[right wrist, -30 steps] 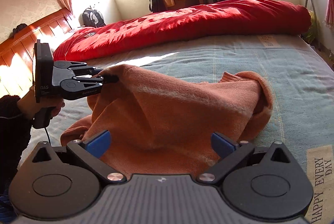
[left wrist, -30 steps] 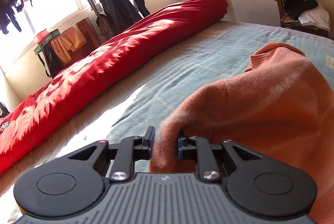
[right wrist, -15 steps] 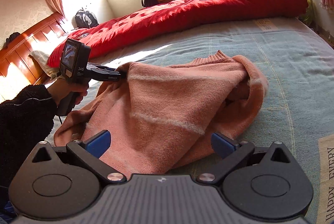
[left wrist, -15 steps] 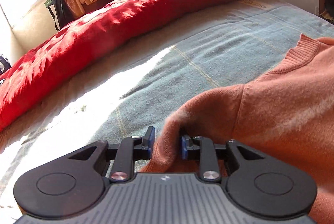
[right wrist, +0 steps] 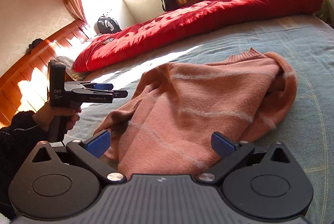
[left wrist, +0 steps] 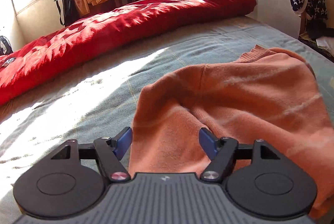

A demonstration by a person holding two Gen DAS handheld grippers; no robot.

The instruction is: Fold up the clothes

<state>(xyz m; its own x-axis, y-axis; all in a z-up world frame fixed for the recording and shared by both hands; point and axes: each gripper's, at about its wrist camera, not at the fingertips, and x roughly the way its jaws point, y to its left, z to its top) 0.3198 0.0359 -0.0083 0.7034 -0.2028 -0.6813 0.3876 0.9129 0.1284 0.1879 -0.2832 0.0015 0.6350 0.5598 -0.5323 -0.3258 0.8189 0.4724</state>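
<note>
Soft, limp orange knit sweater with pale fuzzy stripes (right wrist: 208, 103): likely light, drapes and slumps, no stiffness; pinch at hem corner or shoulder seam, thin edge only. Lying crumpled on grey-blue checked bedsheet (left wrist: 146, 57), ribbed collar toward rolled red quilt (left wrist: 125, 23), one sleeve tucked under. Left gripper (left wrist: 165, 141) jaws opening, cloth between but pads clear of it. Right gripper (right wrist: 160, 143) spread wide over near edge, holding nothing.
</note>
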